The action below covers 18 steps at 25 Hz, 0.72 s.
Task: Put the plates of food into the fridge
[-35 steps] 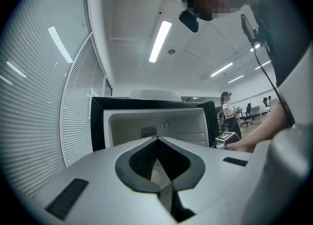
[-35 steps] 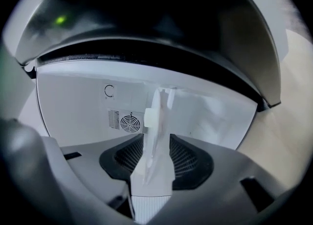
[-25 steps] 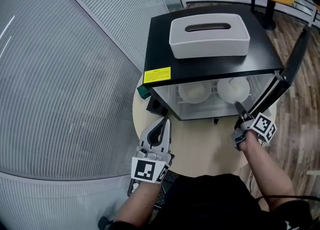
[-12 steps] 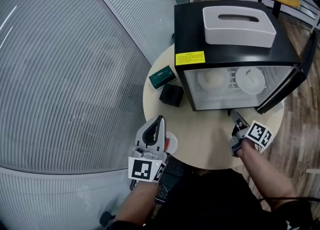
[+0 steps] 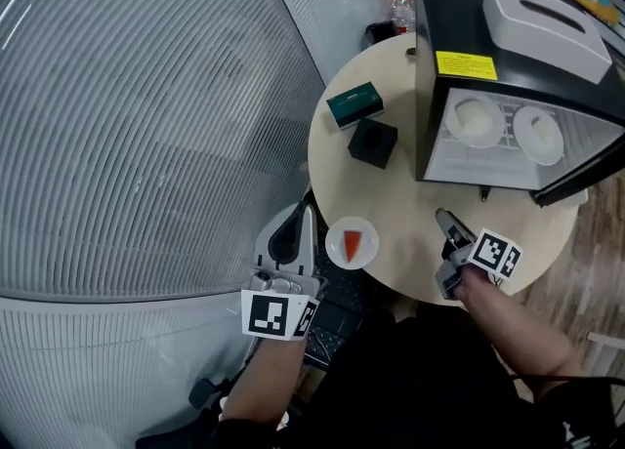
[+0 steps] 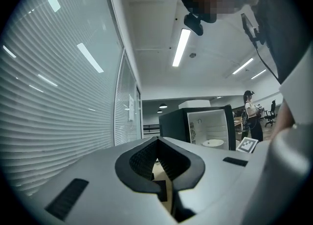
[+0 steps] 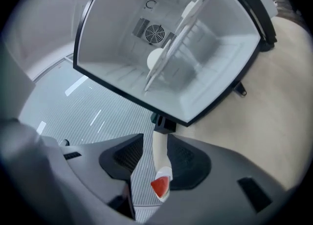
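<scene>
- Pulling back, your right gripper (image 5: 441,215) sits farther from the fridge (image 5: 459,8), jaws still wide, empty.
- Your left gripper (image 5: 309,209), tips together, now has the plate (image 5: 337,243) just beside it.

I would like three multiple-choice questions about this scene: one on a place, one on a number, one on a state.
1. Where is the plate with the red wedge?
A. on the round table
B. inside the fridge
C. on top of the fridge

2. How many white plates are inside the fridge?
A. none
B. two
C. four

3. The fridge door is:
A. open
B. shut
C. taken off

Answers:
1 A, it lies near the table's front edge.
2 B, two sit side by side on the shelf.
3 A, the door is swung aside and the inside shows.
</scene>
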Available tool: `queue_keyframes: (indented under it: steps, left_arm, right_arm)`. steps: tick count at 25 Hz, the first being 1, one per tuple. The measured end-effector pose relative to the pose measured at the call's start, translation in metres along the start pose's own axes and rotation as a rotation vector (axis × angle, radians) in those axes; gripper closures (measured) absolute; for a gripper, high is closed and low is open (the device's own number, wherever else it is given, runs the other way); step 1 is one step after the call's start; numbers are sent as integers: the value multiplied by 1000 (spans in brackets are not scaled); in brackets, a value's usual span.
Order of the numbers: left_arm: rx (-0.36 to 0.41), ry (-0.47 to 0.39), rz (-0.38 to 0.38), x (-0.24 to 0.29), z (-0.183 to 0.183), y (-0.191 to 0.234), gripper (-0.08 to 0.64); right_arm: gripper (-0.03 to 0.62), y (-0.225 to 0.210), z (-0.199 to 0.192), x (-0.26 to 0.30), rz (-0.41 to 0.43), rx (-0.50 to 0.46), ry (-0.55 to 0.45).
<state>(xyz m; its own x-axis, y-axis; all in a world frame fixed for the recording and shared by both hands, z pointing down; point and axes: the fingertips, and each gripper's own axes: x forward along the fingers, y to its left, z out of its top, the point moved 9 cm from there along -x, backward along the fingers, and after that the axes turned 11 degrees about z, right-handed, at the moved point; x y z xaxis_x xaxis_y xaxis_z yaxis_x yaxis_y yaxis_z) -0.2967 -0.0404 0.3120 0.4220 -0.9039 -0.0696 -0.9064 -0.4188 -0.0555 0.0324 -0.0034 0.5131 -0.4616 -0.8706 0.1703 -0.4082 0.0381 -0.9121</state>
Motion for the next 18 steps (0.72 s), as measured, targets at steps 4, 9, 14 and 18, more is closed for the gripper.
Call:
queue_keyframes:
  steps: [4, 9, 14, 18]
  left_arm:
    - [3, 8, 37, -15, -8, 21, 557]
    - [1, 41, 84, -33, -20, 42, 557]
    - [-6, 70, 116, -48, -33, 56, 557]
    - [-6, 94, 138, -61, -40, 66, 557]
  right_arm:
    - [436, 0, -37, 18, 7, 2, 77]
    - [436, -5, -77, 33, -3, 35, 162]
    - [436, -10, -111, 40, -16, 62, 244]
    - [436, -13, -150, 41, -19, 121, 300]
